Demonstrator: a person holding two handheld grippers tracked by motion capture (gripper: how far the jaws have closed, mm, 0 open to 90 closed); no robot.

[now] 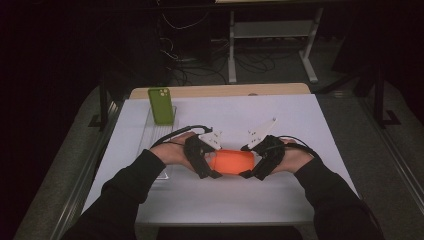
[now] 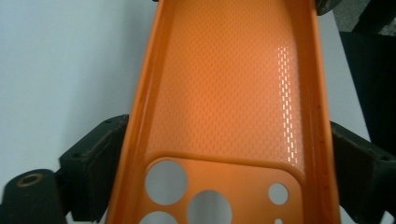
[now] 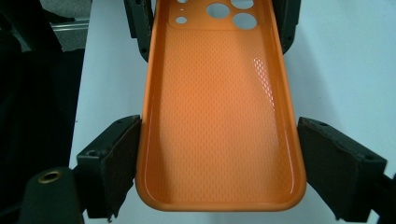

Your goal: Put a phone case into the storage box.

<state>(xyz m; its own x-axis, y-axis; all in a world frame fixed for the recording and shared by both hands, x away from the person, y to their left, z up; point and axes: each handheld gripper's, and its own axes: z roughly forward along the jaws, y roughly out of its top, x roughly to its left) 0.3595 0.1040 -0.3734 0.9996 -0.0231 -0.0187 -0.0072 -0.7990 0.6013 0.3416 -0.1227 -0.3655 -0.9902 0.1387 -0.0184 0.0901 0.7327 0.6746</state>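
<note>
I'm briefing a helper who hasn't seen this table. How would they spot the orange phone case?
On the white table, look at the near middle, between the left gripper and the right gripper. The orange phone case lies lengthwise between them, its textured inside facing up. Unlike the green phone standing at the far left, it is empty and orange.

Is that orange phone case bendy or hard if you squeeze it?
Probably bendy: the orange phone case is an empty, thin-walled shell with camera holes. It likely weighs little. Its glossy rim may slip between the jaws, though the dimpled inside looks grippier.
</note>
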